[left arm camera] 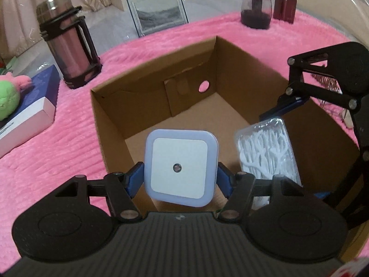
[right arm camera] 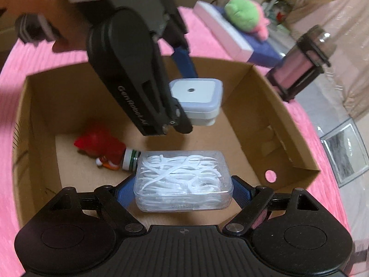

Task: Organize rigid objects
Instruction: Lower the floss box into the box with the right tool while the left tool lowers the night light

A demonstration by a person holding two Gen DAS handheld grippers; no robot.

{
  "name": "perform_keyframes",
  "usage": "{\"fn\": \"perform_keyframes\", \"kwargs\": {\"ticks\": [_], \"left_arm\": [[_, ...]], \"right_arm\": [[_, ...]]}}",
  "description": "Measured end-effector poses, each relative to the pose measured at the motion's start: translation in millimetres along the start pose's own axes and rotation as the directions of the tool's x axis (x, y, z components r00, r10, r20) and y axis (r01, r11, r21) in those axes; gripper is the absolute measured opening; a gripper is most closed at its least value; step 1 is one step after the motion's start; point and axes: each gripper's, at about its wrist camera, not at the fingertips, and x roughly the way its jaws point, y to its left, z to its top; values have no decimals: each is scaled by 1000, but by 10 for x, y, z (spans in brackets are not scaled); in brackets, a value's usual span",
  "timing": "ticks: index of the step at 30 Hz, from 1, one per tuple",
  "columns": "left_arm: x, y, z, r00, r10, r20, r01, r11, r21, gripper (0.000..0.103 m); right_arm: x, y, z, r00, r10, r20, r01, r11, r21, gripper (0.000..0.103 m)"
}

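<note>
Left wrist view: the box [left arm camera: 110,115] stands open on the pink cover, both grippers poised over it. The right gripper [right arm camera: 183,184] clamps the floss case [right arm camera: 183,180] by its short ends; it looks light, stiff, slippery. The left gripper [left arm camera: 181,175] pinches the night light [left arm camera: 181,168] by its side edges, likewise light and rigid.

Left gripper [right arm camera: 194,97]: matte black linkage arms, silver pivot screws, blue finger pads [right arm camera: 184,62], white "GenRobot.AI" lettering along one arm at frame centre-left. Right gripper [right arm camera: 183,187]: same build, ribbed black body at lower frame, two round black discs flanking it, blue pads [right arm camera: 241,190].
</note>
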Motion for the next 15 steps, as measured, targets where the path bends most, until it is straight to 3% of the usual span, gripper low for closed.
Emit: {"fn": "perform_keyframes", "kwargs": {"ticks": [11,15], "left_arm": [[270,-80,104,996,-1,-93,6,998,63,62],[310,-131,80,994,27,-107,-12,991,132,62]], "right_arm": [[250,32,52,991,32,-129,-40,998,-54,82],[296,13,61,986,43,-161,-53,997,-63,82]]}}
